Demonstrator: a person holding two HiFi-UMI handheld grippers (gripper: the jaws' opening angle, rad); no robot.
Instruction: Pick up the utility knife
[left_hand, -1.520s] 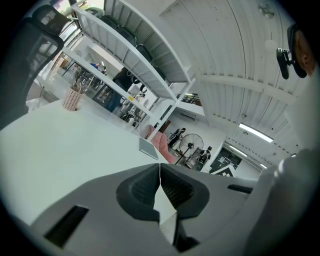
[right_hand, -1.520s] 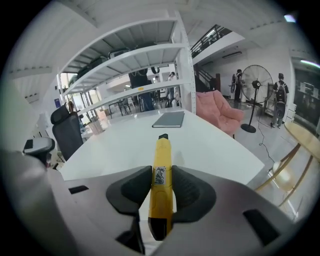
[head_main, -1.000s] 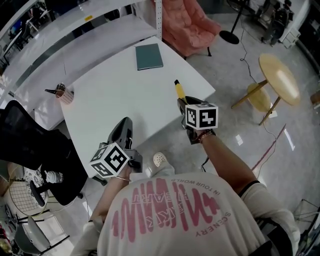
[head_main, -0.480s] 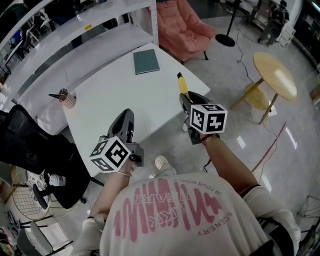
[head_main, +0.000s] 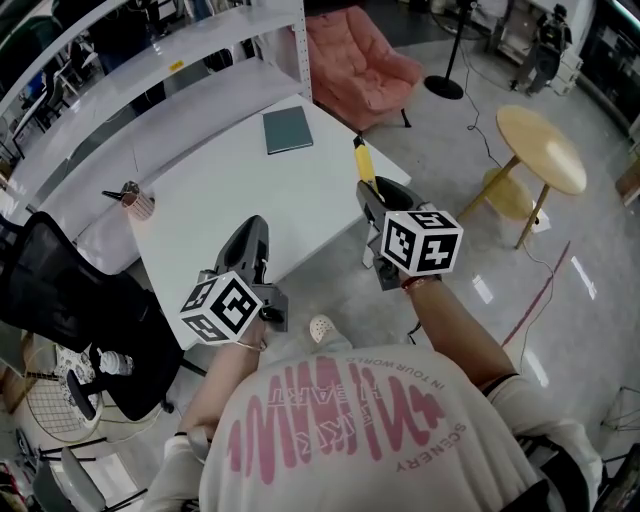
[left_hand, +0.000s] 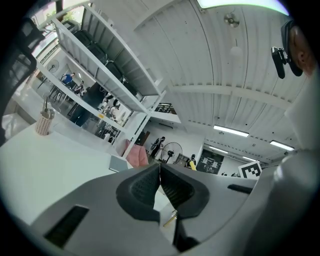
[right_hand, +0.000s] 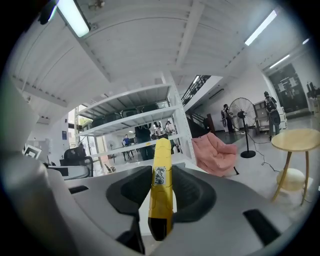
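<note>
One step in hand: lift phase of the pick, judged near complete. Locate white table (head_main: 215, 190) below both grippers, with green notebook (head_main: 287, 130) lying near its far corner. Confirm left gripper (head_main: 251, 234) over the near table edge, jaws pressed together on nothing. Confirm right gripper (head_main: 371, 192) clamped on yellow utility knife (head_main: 360, 160), gripped at mid-body, far end pointing away, apparently clear of the tabletop. Next: maintain clamp pressure, keep knife level, avoid striking the table corner.
</note>
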